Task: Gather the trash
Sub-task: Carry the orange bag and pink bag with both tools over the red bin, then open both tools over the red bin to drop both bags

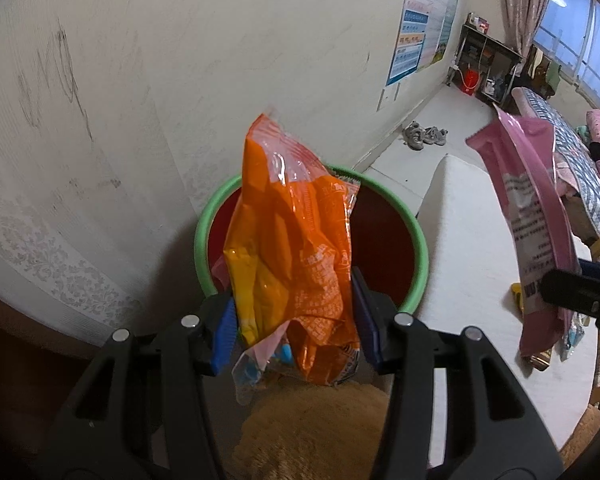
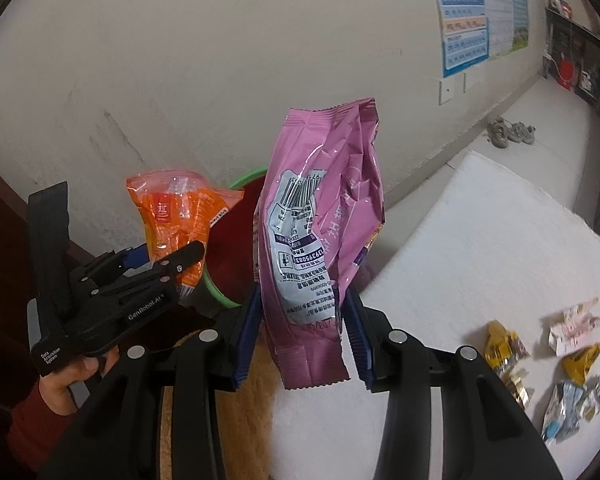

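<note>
My left gripper [image 1: 294,320] is shut on a crumpled orange snack bag [image 1: 296,248], with a smaller pink and blue wrapper [image 1: 252,368] caught beside it. Both hang over a bin with a green rim [image 1: 418,240] and a dark red inside, standing by the wall. My right gripper [image 2: 302,332] is shut on a pink snack bag [image 2: 320,240], held upright just to the right of the bin [image 2: 224,248]. The right wrist view also shows the left gripper [image 2: 162,256] with the orange bag [image 2: 180,216] at the bin's left edge, and a hand [image 2: 72,376] holding it.
A white mat [image 2: 480,260] lies right of the bin, with several loose wrappers [image 2: 540,360] on it. A tan furry surface [image 1: 312,432] sits below the grippers. Shoes [image 2: 508,132] lie by the wall. A dark shelf [image 1: 488,64] and a bed [image 1: 572,152] stand further back.
</note>
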A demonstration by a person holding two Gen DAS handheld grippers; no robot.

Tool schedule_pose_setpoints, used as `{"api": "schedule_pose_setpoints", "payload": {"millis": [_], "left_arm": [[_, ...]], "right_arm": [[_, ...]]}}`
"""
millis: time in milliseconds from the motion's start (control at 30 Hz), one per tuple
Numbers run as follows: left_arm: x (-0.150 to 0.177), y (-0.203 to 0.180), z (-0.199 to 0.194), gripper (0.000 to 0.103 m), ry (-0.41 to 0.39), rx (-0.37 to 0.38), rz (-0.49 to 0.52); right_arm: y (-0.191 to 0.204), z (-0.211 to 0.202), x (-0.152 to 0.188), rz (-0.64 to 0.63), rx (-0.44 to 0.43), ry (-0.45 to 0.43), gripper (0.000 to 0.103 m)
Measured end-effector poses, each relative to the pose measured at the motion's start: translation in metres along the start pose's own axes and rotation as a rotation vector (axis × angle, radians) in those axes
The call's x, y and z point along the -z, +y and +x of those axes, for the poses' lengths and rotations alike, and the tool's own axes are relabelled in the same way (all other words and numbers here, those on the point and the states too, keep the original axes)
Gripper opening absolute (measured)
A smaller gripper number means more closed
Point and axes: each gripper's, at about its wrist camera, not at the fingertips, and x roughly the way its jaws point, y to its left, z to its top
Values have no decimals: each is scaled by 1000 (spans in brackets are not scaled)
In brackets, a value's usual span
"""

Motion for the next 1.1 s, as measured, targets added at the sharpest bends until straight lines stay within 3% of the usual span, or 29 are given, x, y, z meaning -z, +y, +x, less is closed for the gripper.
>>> {"api": "schedule_pose_setpoints", "payload": {"millis": [200,533,900,967,1033,1100], "left_arm": [[-4,9,10,48,15,-15,-4],[-2,16,30,48,71,-1,-55],[-8,19,55,49,109,-11,-42],[-10,20,58,52,108,-22,-38],[-12,22,62,74,110,-37,-38],[-13,25,62,78,98,-46,-40]], "right_arm": [[12,14,-8,-57,8,18,41],[17,46,-13,-79,10,79,41],[15,71,-31,-63,12,112,42],[16,73,-35,-62,6,107,47],[20,74,-37,-63,9,98,63],[22,72,-37,-59,12,79,68]]}}
